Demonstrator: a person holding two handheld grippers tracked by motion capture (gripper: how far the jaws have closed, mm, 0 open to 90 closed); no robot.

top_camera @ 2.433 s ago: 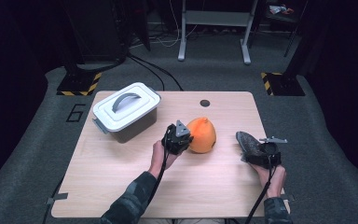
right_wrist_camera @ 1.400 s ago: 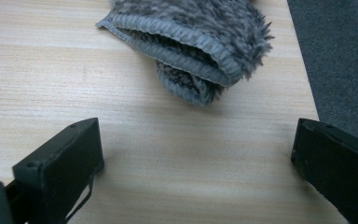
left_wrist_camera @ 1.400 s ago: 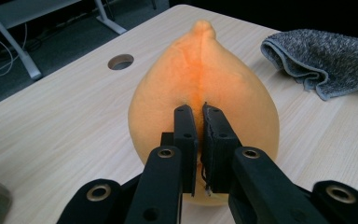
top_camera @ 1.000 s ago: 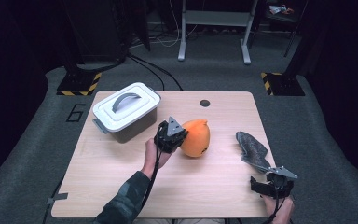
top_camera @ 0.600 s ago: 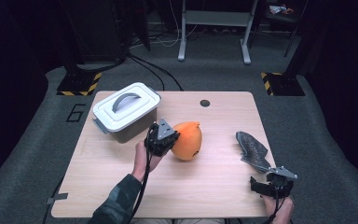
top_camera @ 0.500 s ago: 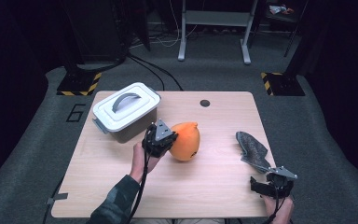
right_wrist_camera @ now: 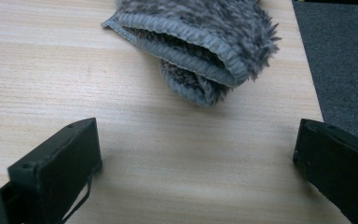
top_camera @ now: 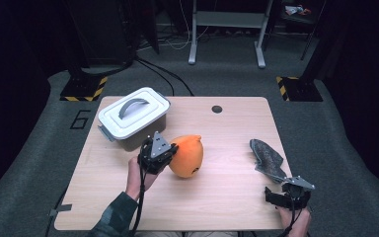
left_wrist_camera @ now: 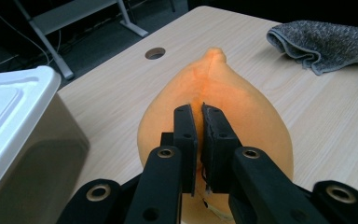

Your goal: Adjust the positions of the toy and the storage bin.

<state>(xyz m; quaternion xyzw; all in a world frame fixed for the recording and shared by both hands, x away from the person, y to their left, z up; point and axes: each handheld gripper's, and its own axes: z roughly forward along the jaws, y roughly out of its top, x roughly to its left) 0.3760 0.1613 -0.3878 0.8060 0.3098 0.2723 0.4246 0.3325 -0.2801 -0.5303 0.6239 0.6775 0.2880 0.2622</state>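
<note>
Two grippers are at work on the wooden table [top_camera: 227, 197]. The left gripper [top_camera: 159, 153], seen from the high view near the table's middle, is clenched on an orange plush toy [top_camera: 187, 156] shaped like a pear or mango. In the left gripper view the two black jaws stand almost together, pinching a ridge of the orange fabric along the toy's near side (a thin seam of plush shows between them). The toy's bulk lies just beyond and below the jaw tips, its pointed end aimed away toward the far side of the table, and its wide end sits to either side of the jaws.

To the left of the toy, and close beside it, stands a white lidded box [top_camera: 133, 117] with a grey handle on top; its pale wall fills the left edge of the left gripper view.

The right gripper [top_camera: 287, 195] sits at the near right corner of the table with its jaws spread wide and nothing between them. A grey fuzzy cloth [top_camera: 268, 159] lies just beyond those jaws, folded over on itself, near the table's right edge and well apart from the toy.
</note>
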